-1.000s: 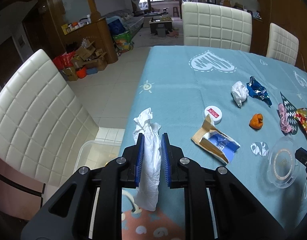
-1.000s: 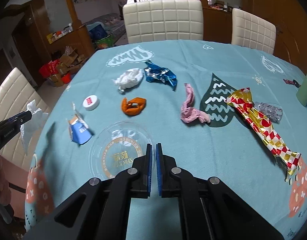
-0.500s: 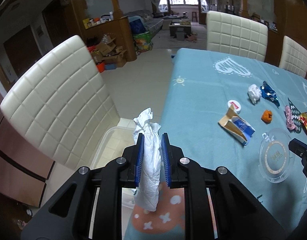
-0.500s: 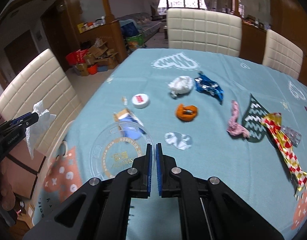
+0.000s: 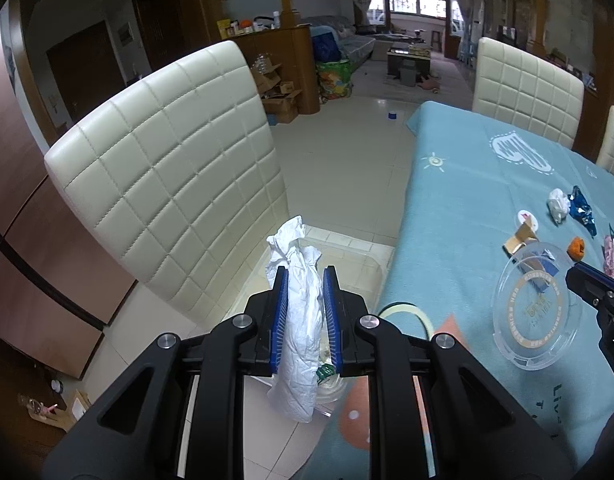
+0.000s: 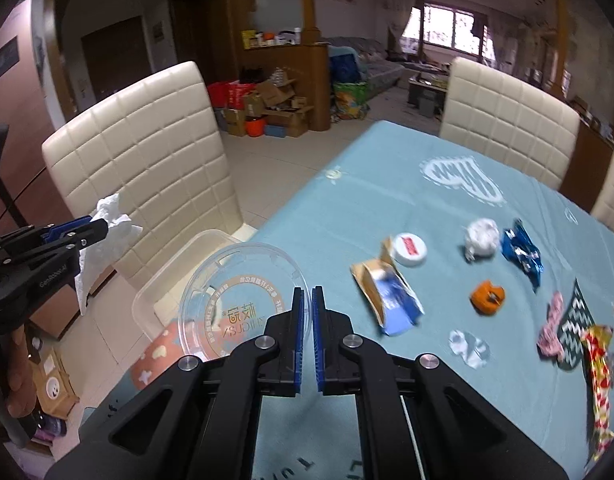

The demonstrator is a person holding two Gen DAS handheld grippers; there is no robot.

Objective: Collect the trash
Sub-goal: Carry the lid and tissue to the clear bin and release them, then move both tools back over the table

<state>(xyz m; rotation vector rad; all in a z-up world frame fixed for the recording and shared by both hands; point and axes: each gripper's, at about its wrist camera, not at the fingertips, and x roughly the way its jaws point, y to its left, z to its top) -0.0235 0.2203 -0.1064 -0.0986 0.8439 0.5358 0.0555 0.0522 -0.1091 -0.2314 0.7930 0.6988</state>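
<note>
my left gripper pinches the crumpled white tissue over the clear bin beside the table; my right gripper is clamped on the clear plastic lid's rim, holding it off the table edge.

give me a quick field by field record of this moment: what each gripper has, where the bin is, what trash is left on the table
left gripper: shut on a crumpled white tissue, held beyond the table edge above the bin
right gripper: shut on the rim of a clear plastic lid, lifted near the table edge
bin: clear plastic tub on the floor between the table and a white chair
left on table: torn blue carton, white cap, white paper ball, blue wrapper, orange peel, pink scrap, red and yellow wrapper
</note>
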